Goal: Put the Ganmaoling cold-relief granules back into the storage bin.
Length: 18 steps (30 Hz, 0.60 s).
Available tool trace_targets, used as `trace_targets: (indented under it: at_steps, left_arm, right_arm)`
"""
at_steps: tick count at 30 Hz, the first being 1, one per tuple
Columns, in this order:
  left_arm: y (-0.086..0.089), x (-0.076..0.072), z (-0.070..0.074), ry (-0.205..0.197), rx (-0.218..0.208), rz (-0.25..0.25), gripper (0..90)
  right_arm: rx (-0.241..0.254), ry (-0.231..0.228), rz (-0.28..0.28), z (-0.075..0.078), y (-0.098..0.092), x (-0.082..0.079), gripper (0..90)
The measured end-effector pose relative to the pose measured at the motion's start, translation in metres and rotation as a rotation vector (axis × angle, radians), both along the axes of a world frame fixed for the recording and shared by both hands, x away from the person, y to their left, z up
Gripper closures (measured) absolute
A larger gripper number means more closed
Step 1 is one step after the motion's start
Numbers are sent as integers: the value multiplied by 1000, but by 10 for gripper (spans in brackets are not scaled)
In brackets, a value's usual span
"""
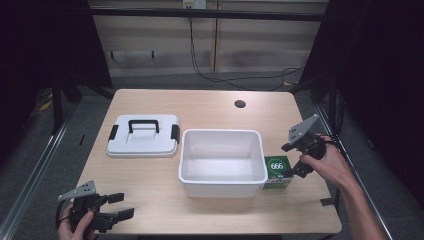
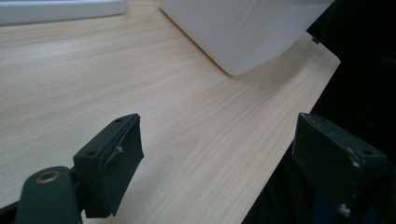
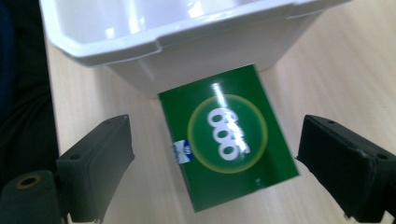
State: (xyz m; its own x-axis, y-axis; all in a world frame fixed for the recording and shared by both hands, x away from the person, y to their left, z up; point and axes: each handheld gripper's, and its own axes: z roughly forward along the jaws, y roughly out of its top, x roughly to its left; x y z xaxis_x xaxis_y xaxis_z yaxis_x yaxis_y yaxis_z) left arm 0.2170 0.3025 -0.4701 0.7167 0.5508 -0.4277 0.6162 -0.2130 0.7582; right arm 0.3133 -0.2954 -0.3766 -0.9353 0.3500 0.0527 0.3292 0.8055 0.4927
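Beside the white bin (image 3: 154, 44), our right gripper (image 3: 215, 158) gapes, jaws straddling the green "666" box (image 3: 227, 135) lying flat.

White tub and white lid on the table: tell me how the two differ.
The white tub is deep and open-topped, showing a bare inside; the white lid is flat and shallow. The lid has a black handle on top and black clips at its two ends; the tub shows none. The tub stands near the table's middle with a green box at its right side; the lid lies apart to its left. Both are white, rectangular with rounded corners.
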Motion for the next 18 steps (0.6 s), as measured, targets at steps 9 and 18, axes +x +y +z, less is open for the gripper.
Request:
trace_targets:
  at_steps: [9,18]
  left_arm:
    - [0,0,0,0,-1,-3,160]
    - [0,0,0,3,-3,-9,160]
  right_arm:
    - [-102,38,66,-6,13,10,94]
    - [-224,72,123,-12,27,19,94]
